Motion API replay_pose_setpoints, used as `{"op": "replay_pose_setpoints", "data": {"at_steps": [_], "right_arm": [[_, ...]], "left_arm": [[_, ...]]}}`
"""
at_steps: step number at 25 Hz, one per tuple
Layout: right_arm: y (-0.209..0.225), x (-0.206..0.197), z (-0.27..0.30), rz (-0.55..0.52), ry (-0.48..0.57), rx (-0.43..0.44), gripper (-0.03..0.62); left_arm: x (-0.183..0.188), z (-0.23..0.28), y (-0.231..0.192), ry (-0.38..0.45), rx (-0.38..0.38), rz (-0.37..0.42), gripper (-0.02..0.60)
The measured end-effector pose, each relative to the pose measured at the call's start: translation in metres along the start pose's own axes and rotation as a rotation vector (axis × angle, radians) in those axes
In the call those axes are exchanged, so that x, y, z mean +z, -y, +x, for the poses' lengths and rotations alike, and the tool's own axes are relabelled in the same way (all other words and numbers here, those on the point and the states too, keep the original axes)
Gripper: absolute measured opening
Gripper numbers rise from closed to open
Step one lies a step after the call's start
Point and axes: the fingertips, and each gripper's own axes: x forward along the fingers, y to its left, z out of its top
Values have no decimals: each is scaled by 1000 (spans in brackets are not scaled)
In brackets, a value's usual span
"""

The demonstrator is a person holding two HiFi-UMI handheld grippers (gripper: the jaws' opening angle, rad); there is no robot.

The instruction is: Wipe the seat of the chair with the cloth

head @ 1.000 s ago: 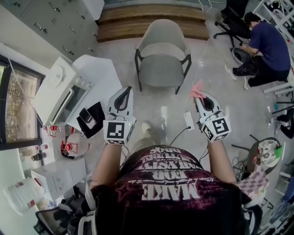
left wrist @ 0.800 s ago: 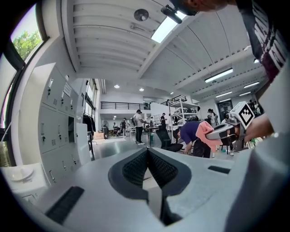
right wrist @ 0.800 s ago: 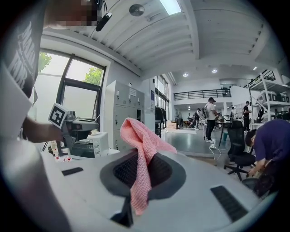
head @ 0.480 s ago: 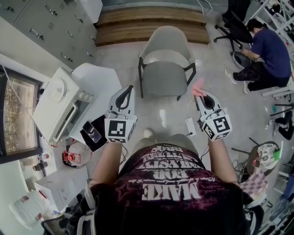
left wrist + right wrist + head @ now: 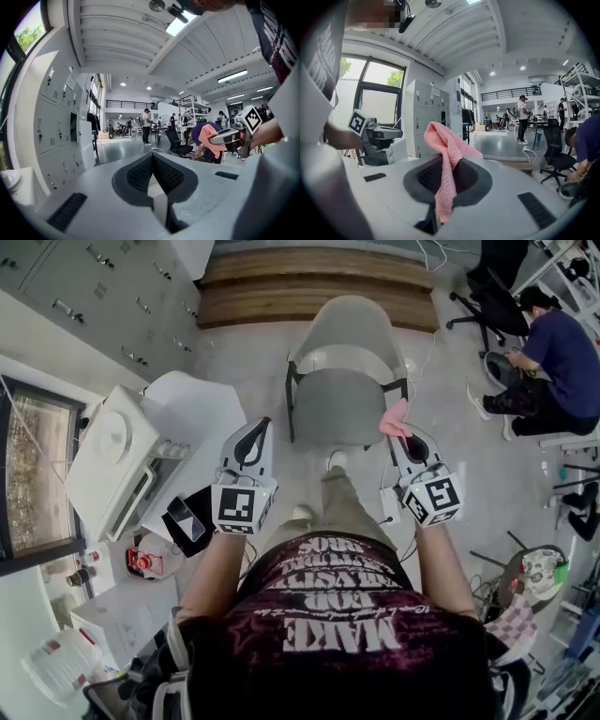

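Observation:
A grey chair (image 5: 349, 371) with dark legs stands on the floor straight ahead, its seat (image 5: 345, 416) bare. My right gripper (image 5: 400, 432) is shut on a pink cloth (image 5: 395, 420) (image 5: 444, 161), which sticks up out of the jaws just beside the seat's right front corner. In the left gripper view the same cloth (image 5: 209, 138) shows at the right. My left gripper (image 5: 257, 430) is shut and holds nothing; it hovers left of the chair's front left leg.
A white table (image 5: 192, 418) with a microwave-like box (image 5: 117, 456) and a dark phone (image 5: 186, 514) lies at the left. Grey lockers (image 5: 103, 296) line the far left. A person (image 5: 553, 352) crouches at the right by an office chair (image 5: 497, 296). Cables and a power strip (image 5: 387, 504) lie on the floor.
I have stepped closer to the chair; a leg now reaches forward. The right gripper with the cloth has moved up beside the seat's right front corner. The left gripper kept its place.

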Motion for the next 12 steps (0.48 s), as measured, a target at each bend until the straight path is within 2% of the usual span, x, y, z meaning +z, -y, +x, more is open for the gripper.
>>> {"op": "replay_pose_setpoints", "data": {"at_steps": [5, 12], "right_arm": [[28, -22, 36, 37, -25, 34, 31], [52, -83, 109, 109, -105, 125, 31]], "left_arm": [[-11, 33, -11, -41, 22, -10, 2], [-42, 104, -31, -93, 37, 2, 0]]}}
